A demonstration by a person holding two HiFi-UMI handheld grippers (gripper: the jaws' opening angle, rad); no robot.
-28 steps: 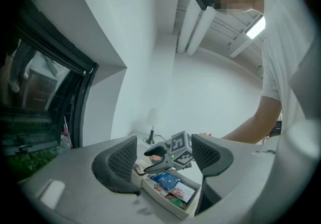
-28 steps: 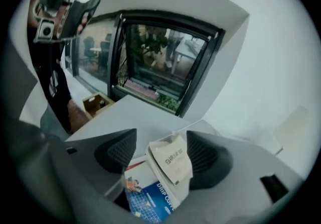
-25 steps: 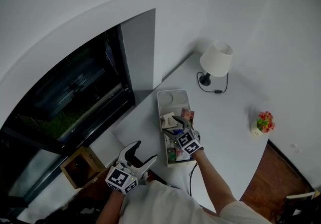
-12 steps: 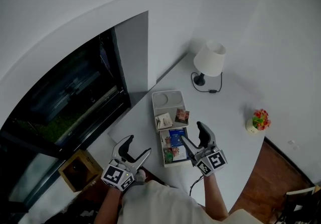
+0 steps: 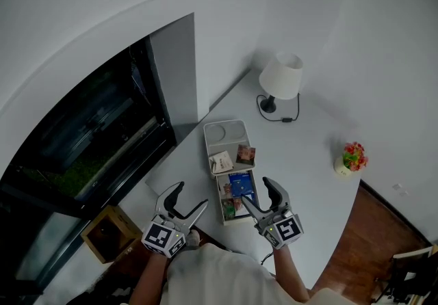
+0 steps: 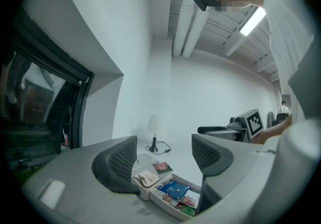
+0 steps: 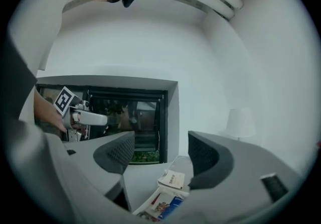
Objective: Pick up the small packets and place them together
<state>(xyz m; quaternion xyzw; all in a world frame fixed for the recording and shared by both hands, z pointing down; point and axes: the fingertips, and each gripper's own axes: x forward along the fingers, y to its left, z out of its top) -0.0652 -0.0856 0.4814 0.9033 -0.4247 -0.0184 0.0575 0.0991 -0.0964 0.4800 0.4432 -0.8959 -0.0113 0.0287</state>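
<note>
Low in the frame, my left gripper (image 5: 191,198) hangs released, empty. My right gripper (image 5: 256,191) is closing its jaws on nothing, beside the packets (image 5: 240,185) in the tray (image 5: 233,138).

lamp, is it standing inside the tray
No, the lamp stands on the table beyond the tray, apart from it.

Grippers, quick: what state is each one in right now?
Left gripper: open, nothing between its jaws.
Right gripper: open with the jaws closing, nothing between them.
</note>
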